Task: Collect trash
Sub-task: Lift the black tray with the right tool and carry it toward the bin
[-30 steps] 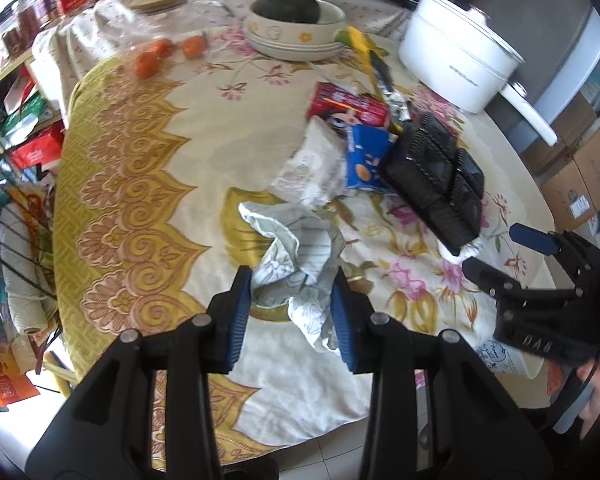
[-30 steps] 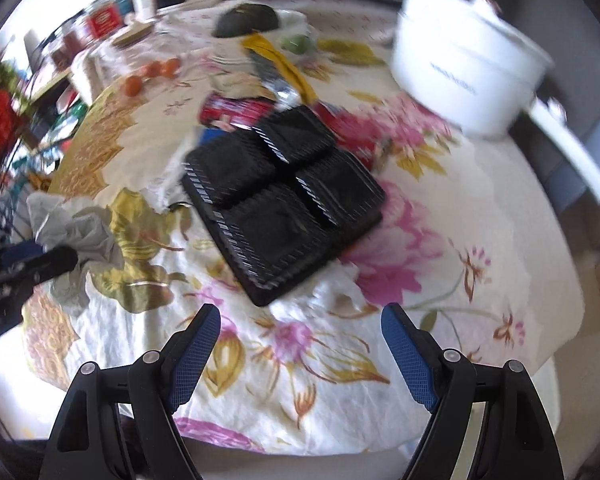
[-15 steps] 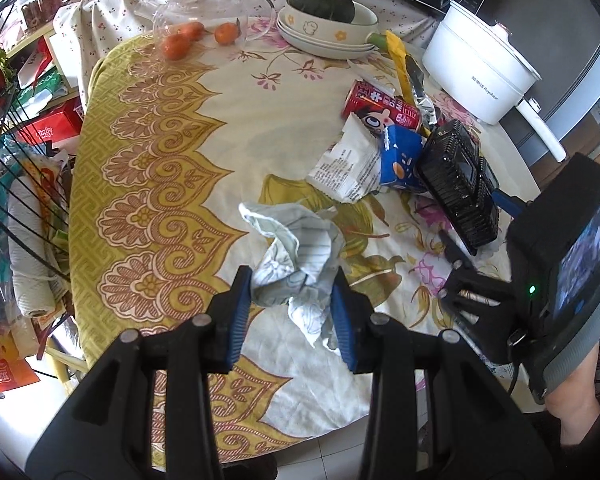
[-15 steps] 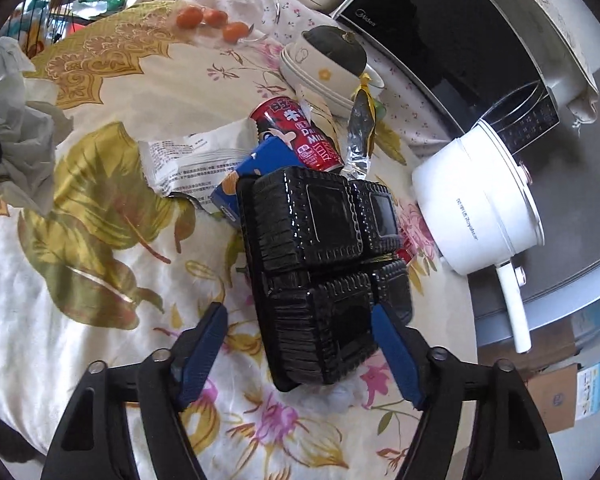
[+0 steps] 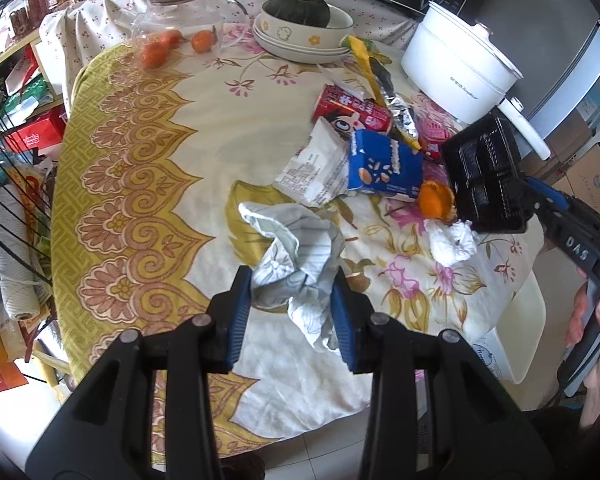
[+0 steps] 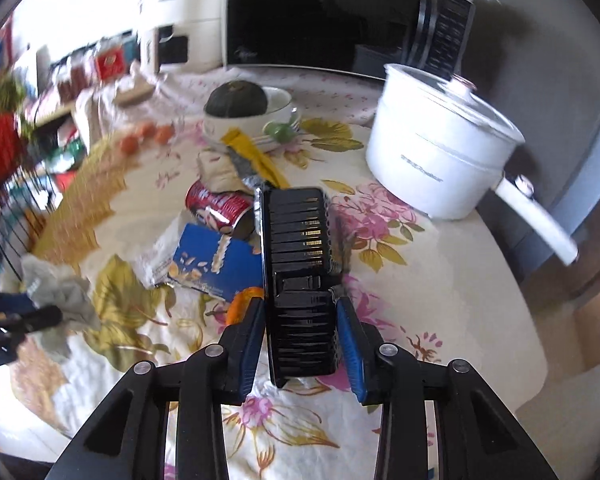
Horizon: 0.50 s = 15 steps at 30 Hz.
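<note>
Right gripper (image 6: 300, 336), jaws just closing, pinches black ribbed plastic tray (image 6: 300, 264) edge-on, lifted above the table's right edge. Left gripper (image 5: 292, 304) clamps crumpled pale rag (image 5: 300, 252). Pickup done, I judge; next, carry both to a bin.

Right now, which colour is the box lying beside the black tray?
The box is blue with a white and orange print, clearest in the left wrist view.
</note>
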Tool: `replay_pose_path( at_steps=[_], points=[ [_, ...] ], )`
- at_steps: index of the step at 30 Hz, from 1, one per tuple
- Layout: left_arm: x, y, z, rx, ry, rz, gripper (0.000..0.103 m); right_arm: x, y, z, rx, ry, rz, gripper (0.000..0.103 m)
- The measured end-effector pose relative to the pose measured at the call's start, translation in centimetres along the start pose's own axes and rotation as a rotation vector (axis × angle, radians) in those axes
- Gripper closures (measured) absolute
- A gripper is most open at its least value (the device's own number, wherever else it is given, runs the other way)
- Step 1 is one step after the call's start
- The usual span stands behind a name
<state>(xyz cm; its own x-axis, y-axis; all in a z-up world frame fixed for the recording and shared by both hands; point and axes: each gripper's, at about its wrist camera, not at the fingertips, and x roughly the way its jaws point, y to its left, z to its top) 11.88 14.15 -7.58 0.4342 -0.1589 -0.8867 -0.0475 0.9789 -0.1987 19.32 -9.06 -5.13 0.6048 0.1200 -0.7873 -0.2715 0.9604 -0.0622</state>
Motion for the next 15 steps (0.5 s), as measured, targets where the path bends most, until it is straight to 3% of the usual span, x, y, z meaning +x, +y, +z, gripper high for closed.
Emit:
replay_pose_path(
  at_steps=[4, 15],
  points=[
    [0.2, -1.4, 0.0, 0.015, 0.005, -0.024, 0.063, -1.5, -2.2, -0.6, 0.071, 0.008, 0.051, 0.067],
    [1.2, -7.7, -0.2, 0.118, 0.004, -0.076, 0.063, -4.5, -6.5, -2.8, 0.103, 0.007, 0.033, 0.069]
  ],
)
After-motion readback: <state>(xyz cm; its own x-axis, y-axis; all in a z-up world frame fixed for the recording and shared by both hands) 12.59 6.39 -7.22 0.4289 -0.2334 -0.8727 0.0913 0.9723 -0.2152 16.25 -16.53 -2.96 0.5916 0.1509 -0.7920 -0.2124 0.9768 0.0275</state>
